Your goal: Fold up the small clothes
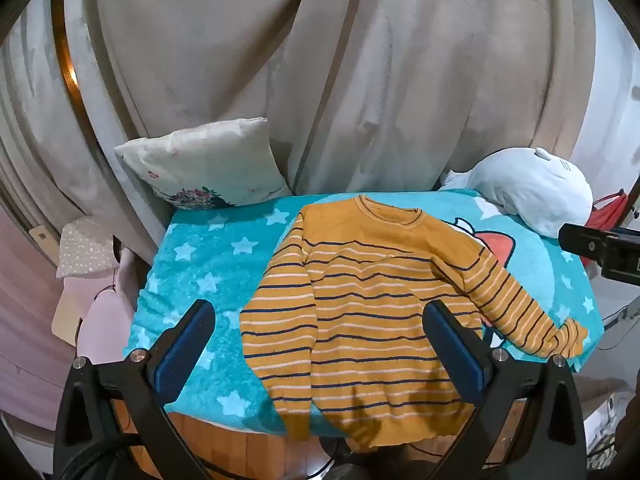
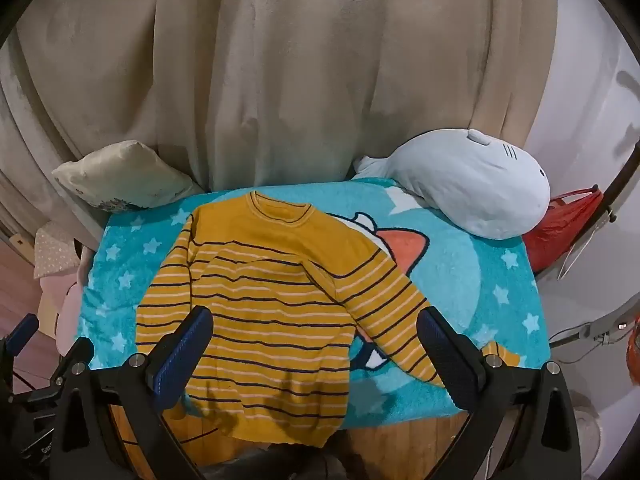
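- While the striped sweater (image 1: 372, 312) lies flat on the star blanket (image 1: 200, 264), both your left gripper (image 1: 320, 348) and right gripper (image 2: 314, 350) hover spread wide, holding nothing.
- Pinch the outstretched sleeve (image 2: 400, 312) near its cuff; fold it inward smoothly.

Your right gripper (image 2: 314, 356) hangs with its fingers (image 2: 182, 354) spread wide, gripping nothing. The striped sweater (image 2: 264, 300) lies flat between and beyond them on the blue star blanket (image 2: 492, 280), one sleeve running under your right finger.
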A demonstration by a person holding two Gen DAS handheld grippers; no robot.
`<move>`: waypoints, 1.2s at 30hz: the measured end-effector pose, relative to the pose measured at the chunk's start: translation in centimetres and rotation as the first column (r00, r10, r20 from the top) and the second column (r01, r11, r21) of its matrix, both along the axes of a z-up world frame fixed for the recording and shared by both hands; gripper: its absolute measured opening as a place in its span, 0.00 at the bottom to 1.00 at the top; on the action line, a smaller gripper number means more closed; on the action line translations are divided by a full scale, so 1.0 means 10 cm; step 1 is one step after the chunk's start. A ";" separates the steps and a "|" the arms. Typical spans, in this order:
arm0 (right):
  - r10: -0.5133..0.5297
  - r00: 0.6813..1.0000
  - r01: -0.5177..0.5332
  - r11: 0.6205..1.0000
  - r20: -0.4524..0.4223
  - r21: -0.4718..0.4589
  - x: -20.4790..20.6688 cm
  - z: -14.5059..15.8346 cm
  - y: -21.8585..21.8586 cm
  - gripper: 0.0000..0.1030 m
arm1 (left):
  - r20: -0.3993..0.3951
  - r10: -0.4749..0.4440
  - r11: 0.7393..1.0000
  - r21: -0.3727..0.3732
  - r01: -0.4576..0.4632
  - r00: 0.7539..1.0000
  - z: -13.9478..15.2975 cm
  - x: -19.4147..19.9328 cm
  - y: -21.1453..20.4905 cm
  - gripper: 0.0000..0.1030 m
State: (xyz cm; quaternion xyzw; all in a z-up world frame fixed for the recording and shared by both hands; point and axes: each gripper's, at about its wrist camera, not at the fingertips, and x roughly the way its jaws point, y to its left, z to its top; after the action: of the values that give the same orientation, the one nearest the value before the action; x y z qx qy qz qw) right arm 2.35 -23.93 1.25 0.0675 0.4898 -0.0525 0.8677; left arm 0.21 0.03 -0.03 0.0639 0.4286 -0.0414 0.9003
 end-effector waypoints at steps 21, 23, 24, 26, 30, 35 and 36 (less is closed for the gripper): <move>0.001 1.000 -0.001 0.999 -0.003 -0.032 -0.01 -0.02 0.07 1.00 | 0.015 -0.003 1.000 -0.009 0.003 1.000 -0.04 0.02 -0.05 1.00; 0.000 1.000 0.000 0.999 -0.002 -0.033 -0.01 -0.02 0.07 1.00 | 0.016 -0.002 1.000 -0.012 0.003 1.000 -0.03 0.01 -0.05 1.00; 0.001 1.000 -0.001 1.000 -0.003 -0.031 -0.01 -0.02 0.07 1.00 | 0.016 -0.002 1.000 -0.013 0.002 1.000 -0.03 0.00 -0.05 1.00; 0.001 1.000 -0.001 0.999 0.000 -0.033 -0.02 -0.03 0.08 1.00 | 0.017 -0.002 1.000 -0.017 0.002 1.000 -0.04 -0.03 -0.06 1.00; 0.001 1.000 -0.001 1.000 -0.001 -0.030 -0.01 -0.03 0.09 1.00 | 0.016 -0.003 1.000 -0.018 0.003 1.000 -0.04 -0.02 -0.04 1.00; 0.002 1.000 -0.002 1.000 -0.003 -0.027 -0.01 -0.02 0.06 1.00 | 0.011 -0.003 1.000 -0.018 0.003 1.000 -0.03 -0.01 -0.04 1.00; 0.002 1.000 -0.002 1.000 -0.003 -0.027 -0.01 -0.02 0.07 1.00 | 0.009 -0.004 1.000 -0.018 0.004 1.000 -0.04 -0.02 -0.04 1.00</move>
State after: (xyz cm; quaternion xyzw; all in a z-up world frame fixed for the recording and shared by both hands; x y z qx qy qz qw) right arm 2.25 -23.25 1.01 0.0549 0.4905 -0.0584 0.8677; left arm 0.06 -0.35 -0.44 0.0569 0.4242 -0.0466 0.9026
